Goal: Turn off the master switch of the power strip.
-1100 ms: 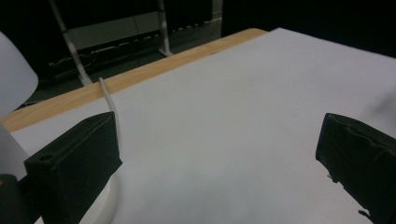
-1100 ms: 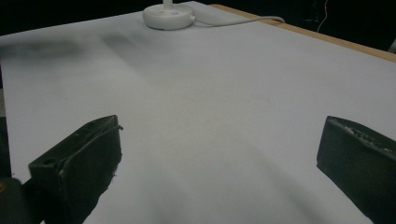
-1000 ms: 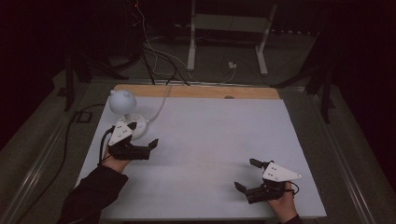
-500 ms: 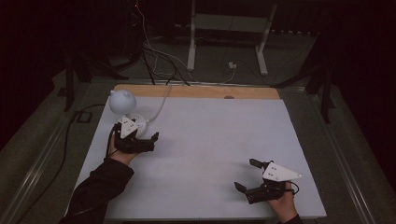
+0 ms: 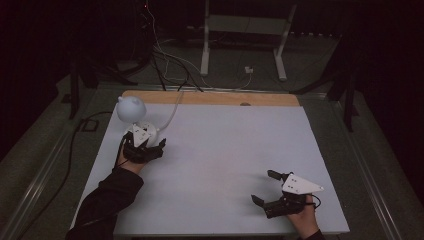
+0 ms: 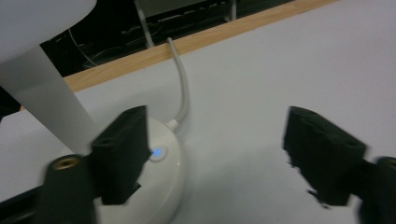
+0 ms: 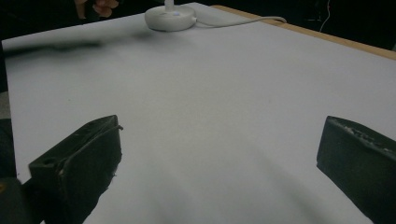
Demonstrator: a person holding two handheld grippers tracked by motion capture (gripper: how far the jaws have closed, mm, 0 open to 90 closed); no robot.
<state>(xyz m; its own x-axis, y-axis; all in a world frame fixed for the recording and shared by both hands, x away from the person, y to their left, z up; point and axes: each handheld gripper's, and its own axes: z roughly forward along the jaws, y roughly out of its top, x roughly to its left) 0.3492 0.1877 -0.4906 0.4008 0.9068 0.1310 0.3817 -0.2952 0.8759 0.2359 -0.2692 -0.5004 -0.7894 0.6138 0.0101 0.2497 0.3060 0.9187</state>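
My left gripper (image 5: 145,145) at lamp (image 5: 134,120), far-left on table (image 5: 225,150). Jaws spread wide, holding nothing. One jaw sits over lamp base (image 6: 154,186), beside blue-lit button (image 6: 158,152); my guess, lining jaw tip up to press it. Lamp cord (image 6: 183,88) runs off far edge, so base stays put. Right gripper (image 5: 272,192) parked near-right, jaws wide, empty, out of way.

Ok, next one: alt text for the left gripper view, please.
The left tool, open, hangs over the round white base of a small lamp; one jaw overlaps the base beside a lit blue button. A white cord runs back across the white table.
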